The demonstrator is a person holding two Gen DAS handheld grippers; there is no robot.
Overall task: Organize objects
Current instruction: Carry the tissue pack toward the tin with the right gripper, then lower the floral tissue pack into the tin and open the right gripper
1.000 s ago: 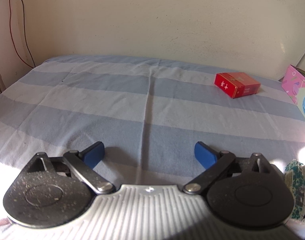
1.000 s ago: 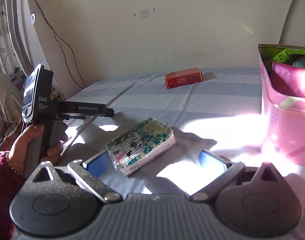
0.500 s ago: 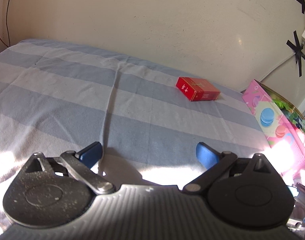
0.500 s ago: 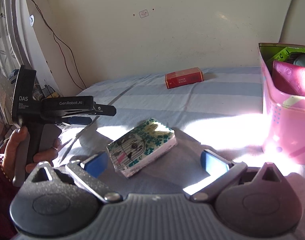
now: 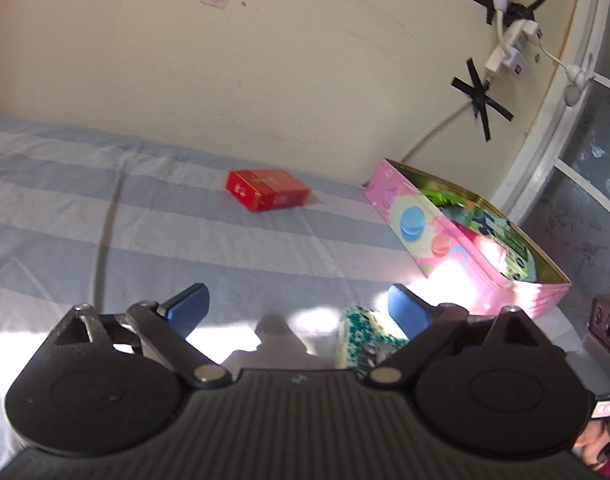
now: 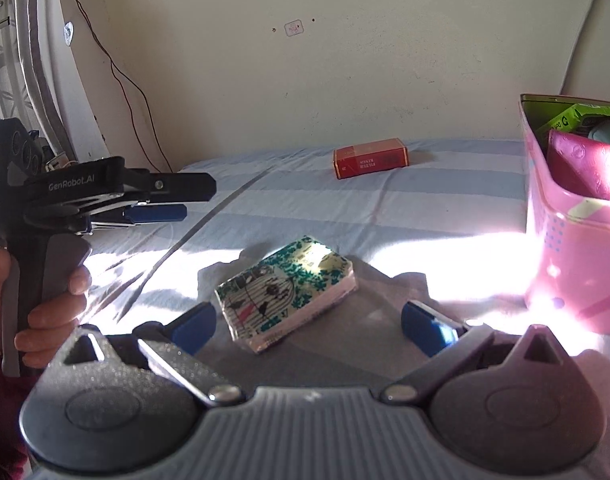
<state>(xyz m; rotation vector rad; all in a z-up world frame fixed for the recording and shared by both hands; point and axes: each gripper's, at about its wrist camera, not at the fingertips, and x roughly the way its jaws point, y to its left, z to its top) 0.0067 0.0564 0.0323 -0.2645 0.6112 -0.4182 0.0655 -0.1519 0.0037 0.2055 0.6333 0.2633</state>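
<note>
Right gripper (image 6: pixel 307 322) sits low over the bed (image 6: pixel 425 216), jaws wide and empty, the tissue pack (image 6: pixel 285 292) lying flat between and just ahead of the blue fingertips (image 6: pixel 195 322). The pack lies skewed to the jaw line, one corner close to the left pad.

Step in hand, as I judge it: picking up the tissue pack for the pink box (image 6: pixel 573 264). To do it well, turn the wrist so the pads meet the pack's long flat sides, come forward until the pads reach its middle, then close gently. The pack looks soft and film-wrapped, so a corner grip would likely let it swing or slip. The sheet is loose and could be pinched if the approach is too low.

Left gripper (image 5: pixel 297 310) is held above the bed, jaws wide, holding nothing.

Containers: the pink box stands open at the right, well apart from the red carton (image 6: pixel 371 158) near the wall. Inside it show a green package (image 6: pixel 573 118) and a magenta pouch (image 6: pixel 585 164); other contents are unclear.
</note>
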